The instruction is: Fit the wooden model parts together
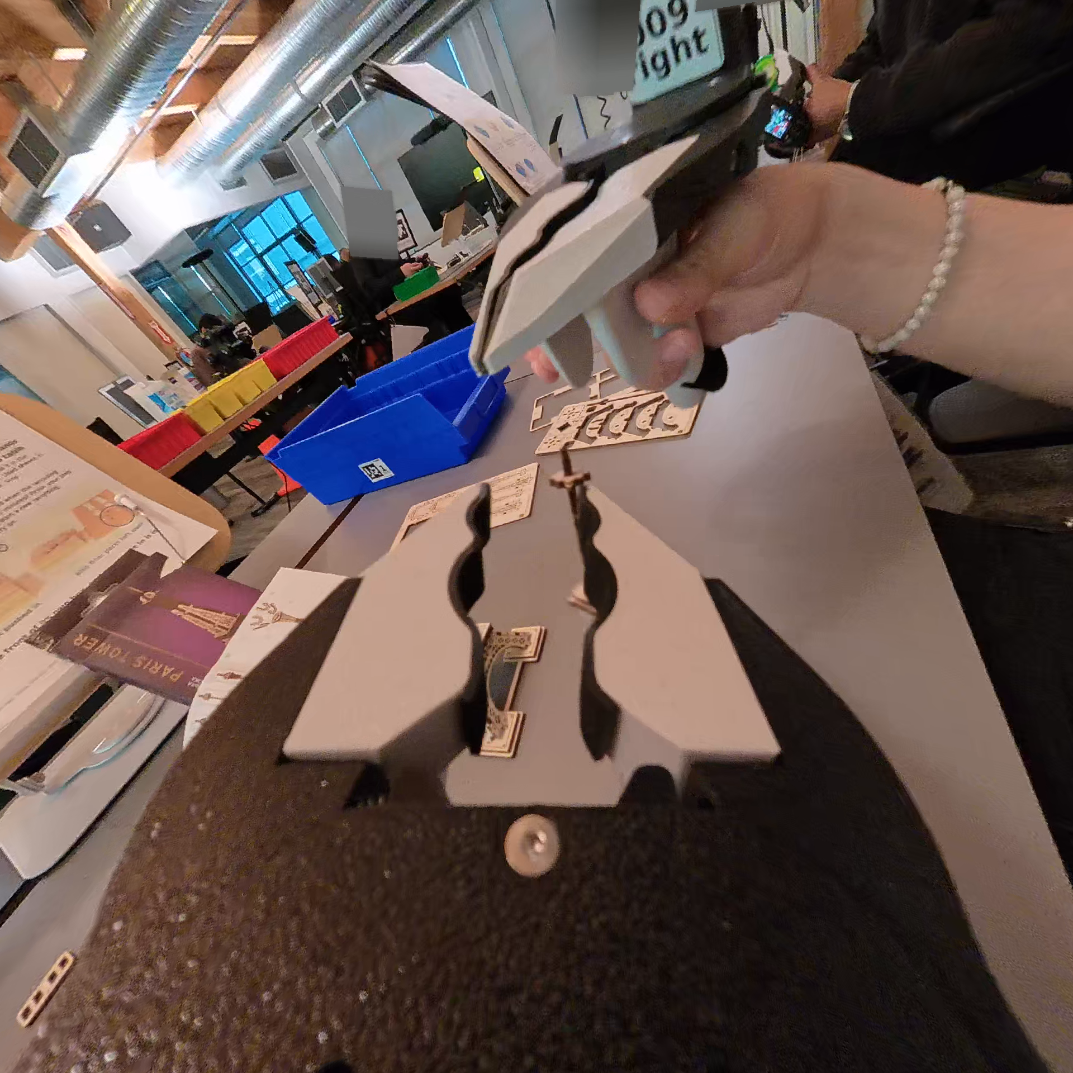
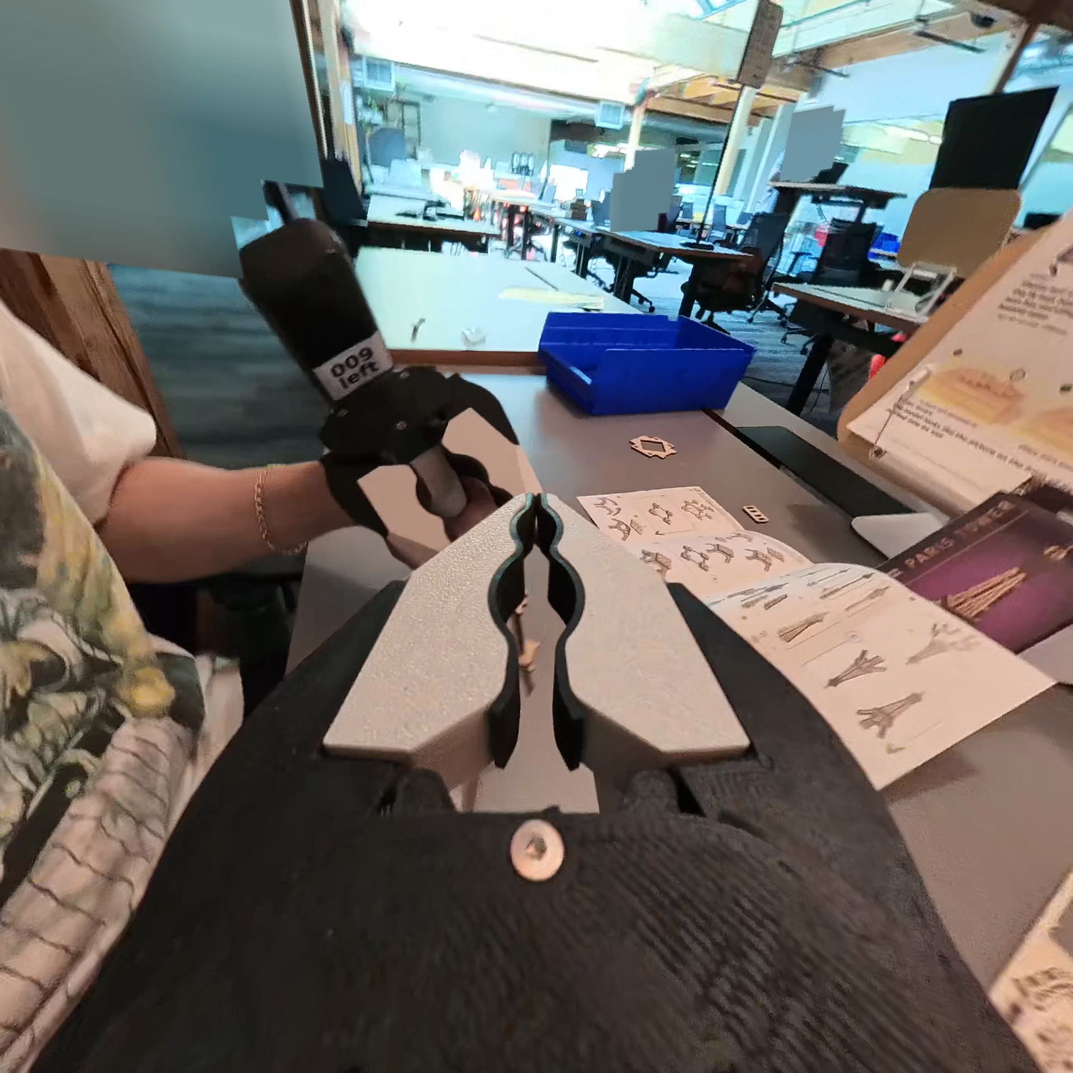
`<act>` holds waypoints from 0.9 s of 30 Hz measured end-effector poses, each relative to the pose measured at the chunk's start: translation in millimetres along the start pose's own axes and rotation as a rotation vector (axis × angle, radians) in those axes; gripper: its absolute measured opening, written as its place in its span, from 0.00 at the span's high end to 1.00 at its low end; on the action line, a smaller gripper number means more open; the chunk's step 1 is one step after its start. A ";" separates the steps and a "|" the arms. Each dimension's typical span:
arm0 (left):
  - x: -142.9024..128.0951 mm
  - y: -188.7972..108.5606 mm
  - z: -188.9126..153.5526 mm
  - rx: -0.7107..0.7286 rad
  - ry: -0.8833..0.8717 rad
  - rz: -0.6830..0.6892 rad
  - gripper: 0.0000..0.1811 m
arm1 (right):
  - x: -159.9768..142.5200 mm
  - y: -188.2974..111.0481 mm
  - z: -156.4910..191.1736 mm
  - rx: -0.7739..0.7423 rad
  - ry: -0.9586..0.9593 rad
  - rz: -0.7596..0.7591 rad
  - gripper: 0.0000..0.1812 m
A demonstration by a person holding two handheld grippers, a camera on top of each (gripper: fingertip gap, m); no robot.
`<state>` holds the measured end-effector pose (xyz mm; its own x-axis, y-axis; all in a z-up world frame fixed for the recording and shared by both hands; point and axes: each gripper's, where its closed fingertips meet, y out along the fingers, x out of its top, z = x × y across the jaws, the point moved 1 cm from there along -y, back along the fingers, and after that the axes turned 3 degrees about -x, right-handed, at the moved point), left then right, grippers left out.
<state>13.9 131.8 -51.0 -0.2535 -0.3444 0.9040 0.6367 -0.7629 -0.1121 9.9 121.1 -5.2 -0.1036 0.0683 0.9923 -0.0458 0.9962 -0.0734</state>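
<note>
The spread left gripper (image 1: 531,511) has a thin wooden spire (image 1: 572,493) along its right finger, apart from the pressed-together, empty-looking right gripper (image 2: 537,505).

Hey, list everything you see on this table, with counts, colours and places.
bin: one, blue, far side of table
wooden part sheets: two, tan, flat beyond left tool
arch part: one, tan, on table below left tool
thin assembly: one, tan, against left tool's right finger
square frame: one, tan, near bin
leaflet: one, white, open
box: one, purple, beside leaflet
left tool: one, grey fingers, open
right tool: one, grey fingers, shut, raised
</note>
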 end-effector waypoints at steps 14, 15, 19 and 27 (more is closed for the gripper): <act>-14.5 0.7 0.7 -0.014 0.039 0.074 0.95 | -30.1 6.9 -10.0 -0.014 0.041 0.108 1.00; -11.2 -0.1 1.5 -0.003 0.050 0.055 0.96 | -35.0 7.5 -7.3 0.010 0.066 0.131 0.98; -3.0 -1.6 -0.6 0.007 0.109 0.023 0.95 | -47.8 9.6 -5.5 0.091 0.257 0.142 0.91; 6.9 -8.4 7.8 0.070 0.150 -0.012 0.95 | -54.6 0.2 8.0 0.370 0.591 0.086 0.85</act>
<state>12.5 140.0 -40.6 -0.3639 -0.4173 0.8327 0.6811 -0.7291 -0.0677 7.6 117.1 -60.2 0.4309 0.2678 0.8618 -0.4074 0.9098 -0.0790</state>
